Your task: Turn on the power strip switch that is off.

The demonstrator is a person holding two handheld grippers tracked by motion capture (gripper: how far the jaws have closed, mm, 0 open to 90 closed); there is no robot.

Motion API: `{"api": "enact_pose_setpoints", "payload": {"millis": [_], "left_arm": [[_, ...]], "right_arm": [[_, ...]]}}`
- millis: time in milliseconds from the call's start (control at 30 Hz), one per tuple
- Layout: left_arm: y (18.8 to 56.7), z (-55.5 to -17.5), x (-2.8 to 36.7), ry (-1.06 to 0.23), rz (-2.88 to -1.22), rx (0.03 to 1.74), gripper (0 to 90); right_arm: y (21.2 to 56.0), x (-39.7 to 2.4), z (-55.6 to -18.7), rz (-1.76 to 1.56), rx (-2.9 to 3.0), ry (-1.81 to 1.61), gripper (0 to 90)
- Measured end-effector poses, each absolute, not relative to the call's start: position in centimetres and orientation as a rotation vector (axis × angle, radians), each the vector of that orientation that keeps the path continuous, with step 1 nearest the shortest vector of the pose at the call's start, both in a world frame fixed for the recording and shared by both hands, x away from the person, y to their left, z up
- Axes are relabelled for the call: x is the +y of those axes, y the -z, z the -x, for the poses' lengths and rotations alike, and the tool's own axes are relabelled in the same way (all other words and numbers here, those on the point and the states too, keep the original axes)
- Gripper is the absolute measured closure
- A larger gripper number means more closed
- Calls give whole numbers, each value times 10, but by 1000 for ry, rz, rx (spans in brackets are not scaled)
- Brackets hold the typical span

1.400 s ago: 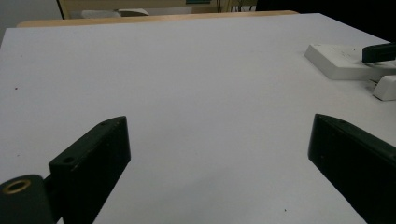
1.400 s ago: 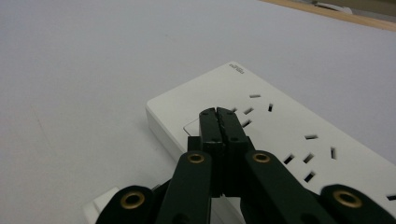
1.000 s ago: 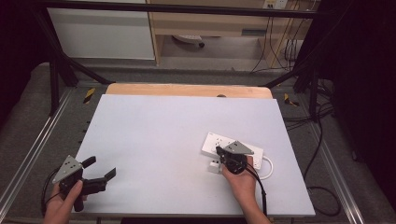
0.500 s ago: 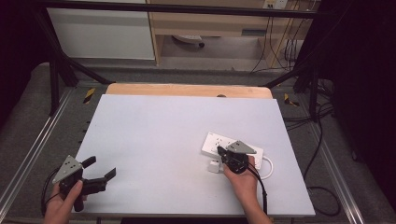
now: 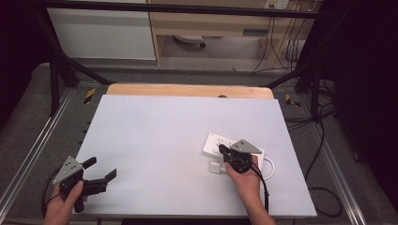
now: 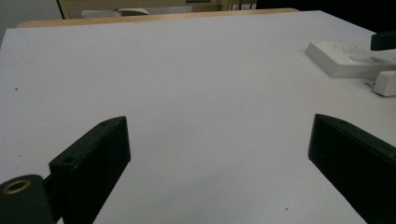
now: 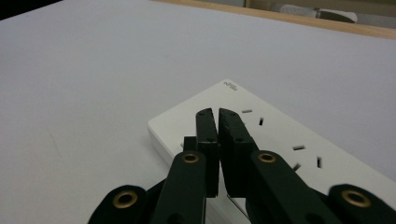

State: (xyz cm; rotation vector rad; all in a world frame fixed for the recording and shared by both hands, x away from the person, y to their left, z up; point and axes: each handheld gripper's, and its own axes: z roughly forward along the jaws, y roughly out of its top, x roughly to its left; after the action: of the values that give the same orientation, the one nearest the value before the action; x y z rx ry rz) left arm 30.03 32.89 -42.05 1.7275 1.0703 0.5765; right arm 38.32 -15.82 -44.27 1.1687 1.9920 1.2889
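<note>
A white power strip (image 5: 212, 142) lies on the right half of the white table (image 5: 169, 131). A small white plug block (image 5: 214, 168) sits just in front of the strip. My right gripper (image 5: 221, 150) rests over the strip's near end. In the right gripper view its jaws (image 7: 218, 114) stand almost together over the strip's (image 7: 289, 135) slots; they have just been opening by a sliver, with nothing between them. My left gripper (image 5: 100, 168) is held at the table's near left corner, open wide with nothing between its fingers. In the left gripper view (image 6: 219, 149) the strip (image 6: 345, 58) and plug block (image 6: 385, 83) lie far right.
A white cable (image 5: 269, 164) loops from the strip's right end. A wooden board edge (image 5: 187, 90) runs along the table's far side. Metal rails (image 5: 28, 154) flank the table, and dark cables lie on the floor at the right.
</note>
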Motion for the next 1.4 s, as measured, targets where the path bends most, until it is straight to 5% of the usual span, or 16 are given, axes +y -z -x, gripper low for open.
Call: {"api": "enact_pose_setpoints", "payload": {"millis": [833, 1400], "left_arm": [[422, -301, 330, -574, -1732, 1077, 59], [423, -301, 329, -582, -1747, 1076, 59]], "right_arm": [[430, -166, -384, -1160, 1946, -1362, 816], [419, -178, -384, -1172, 1921, -1392, 703]]}}
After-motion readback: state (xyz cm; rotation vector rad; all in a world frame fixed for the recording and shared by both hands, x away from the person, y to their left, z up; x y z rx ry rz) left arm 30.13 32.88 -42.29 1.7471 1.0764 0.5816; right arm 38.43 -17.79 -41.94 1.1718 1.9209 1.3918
